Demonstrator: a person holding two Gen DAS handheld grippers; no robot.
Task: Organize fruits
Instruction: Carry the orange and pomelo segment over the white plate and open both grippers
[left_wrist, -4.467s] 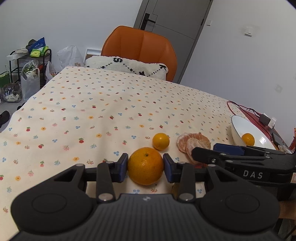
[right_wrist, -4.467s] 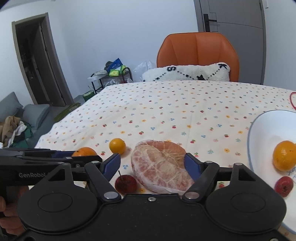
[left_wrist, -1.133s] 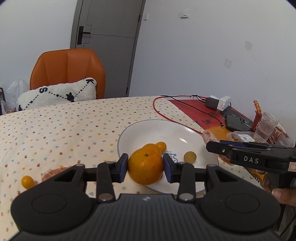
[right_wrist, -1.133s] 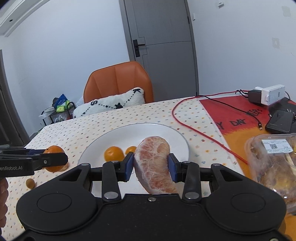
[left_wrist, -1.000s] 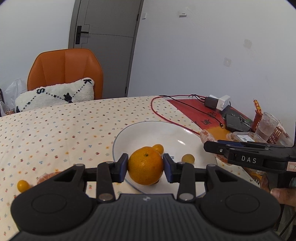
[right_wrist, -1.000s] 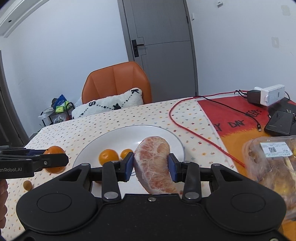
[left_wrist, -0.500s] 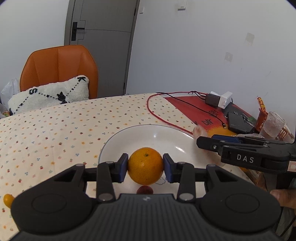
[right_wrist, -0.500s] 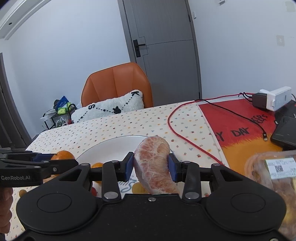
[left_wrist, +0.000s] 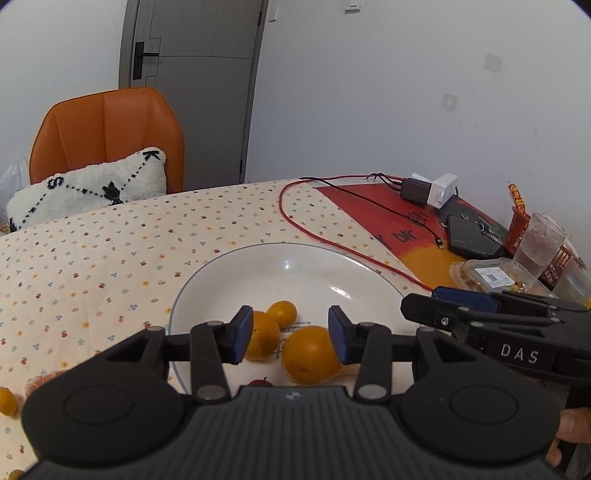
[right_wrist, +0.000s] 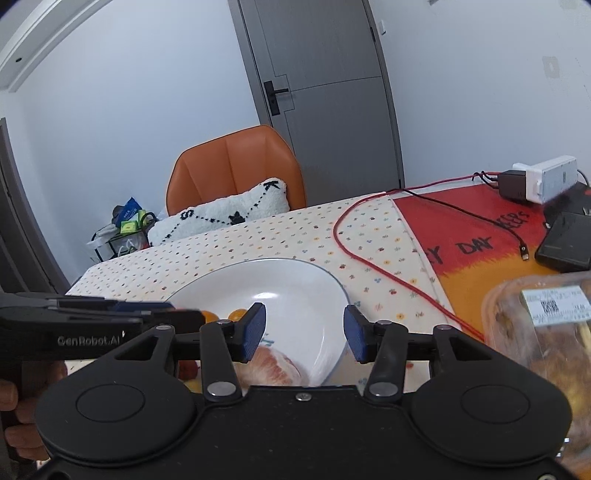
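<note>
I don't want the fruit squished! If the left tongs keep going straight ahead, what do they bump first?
Probably the big orange lying in the white plate, between the opening left tongs; depth is hard to judge.

Glossy white plate (left_wrist: 236, 266), printed cloth tablecloth (left_wrist: 110, 251)

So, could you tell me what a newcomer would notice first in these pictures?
Most likely the white plate in the middle of the flowered tablecloth, with oranges and a peeled pomelo piece lying in it. Right over it are the left gripper and the right gripper, both with jaws opening and nothing pressed between the pads. Behind the table, an orange chair with a white cushion stands out.
</note>
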